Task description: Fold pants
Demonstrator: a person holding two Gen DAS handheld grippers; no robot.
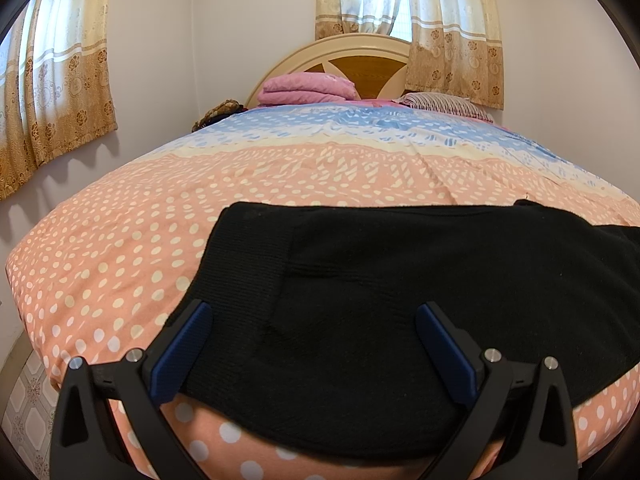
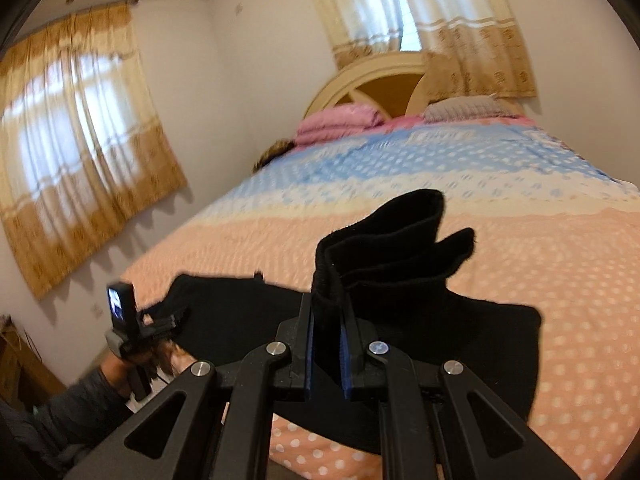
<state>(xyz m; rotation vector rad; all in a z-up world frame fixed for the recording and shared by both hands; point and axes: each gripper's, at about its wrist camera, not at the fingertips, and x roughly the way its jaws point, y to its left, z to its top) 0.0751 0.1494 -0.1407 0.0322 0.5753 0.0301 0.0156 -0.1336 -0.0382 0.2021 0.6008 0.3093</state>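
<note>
Black pants lie flat near the front edge of a dotted pink and blue bedspread. My left gripper is open, its blue-padded fingers wide apart over the waist end of the pants, with nothing pinched. In the right wrist view my right gripper is shut on a bunched end of the black pants, which it holds up above the flat part. A hand at the left holds my left gripper beside the cloth; that view is blurred.
A folded pink blanket and a striped pillow lie by the headboard. Curtains hang on the left wall and behind the bed. Tiled floor shows at the lower left. A grey sleeve reaches in.
</note>
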